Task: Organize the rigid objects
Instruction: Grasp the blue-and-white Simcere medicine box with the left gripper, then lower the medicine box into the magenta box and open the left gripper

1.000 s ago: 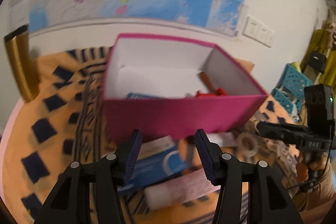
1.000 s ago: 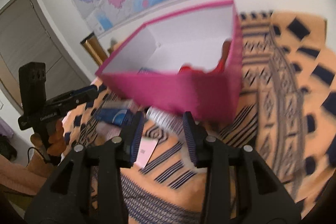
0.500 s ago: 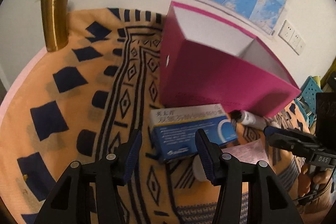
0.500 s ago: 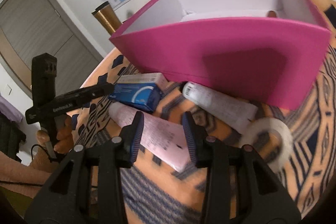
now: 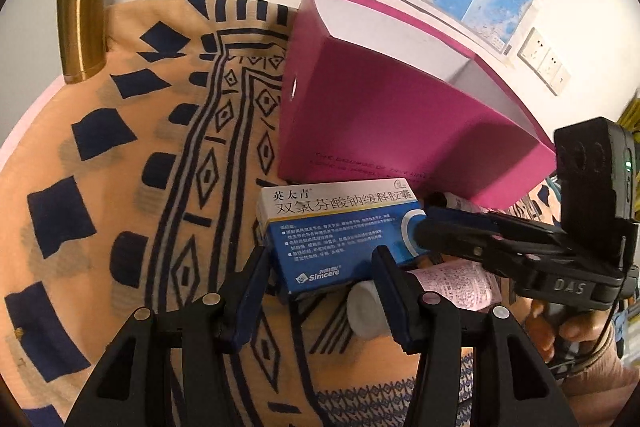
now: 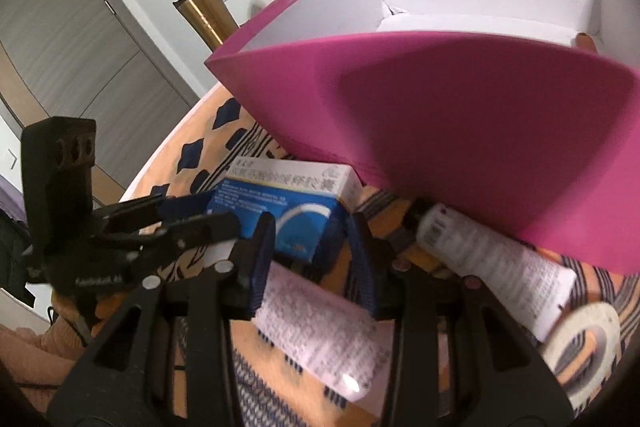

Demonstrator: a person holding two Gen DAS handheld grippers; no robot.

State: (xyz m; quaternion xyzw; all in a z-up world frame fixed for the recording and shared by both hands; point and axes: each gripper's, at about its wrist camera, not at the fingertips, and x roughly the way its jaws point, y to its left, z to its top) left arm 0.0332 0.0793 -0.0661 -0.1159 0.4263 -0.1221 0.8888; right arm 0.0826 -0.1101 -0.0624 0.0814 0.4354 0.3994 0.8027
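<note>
The blue-and-white medicine box (image 5: 340,231) lies flat on the patterned cloth (image 5: 132,163), just in front of the pink box (image 5: 392,123) where the loose things belong, so I bring both tongs to it from opposite ends. My left tongs (image 5: 320,279) straddle its near end: the jaws are closing with the box between them, but the pads do not press on it yet. My right tongs (image 6: 308,247) stand apart around its other end, also without a squeeze that I can see. I judge that I come low and slanted because the box lies so close under the pink wall that there is little room above it.

A pink printed bottle (image 6: 320,331) with a white cap (image 5: 366,311) lies just beside the medicine box, touching or nearly so.

Only the left camera shows the box's printed top clearly, the gold cup (image 5: 84,11) standing upright at the cloth's far edge, and the wall sockets (image 5: 544,63). Only the right camera shows the white tube (image 6: 492,259) tucked against the pink box's foot, the roll of tape (image 6: 580,347) beyond it, the pink box's white inside, and a grey door (image 6: 68,39).
</note>
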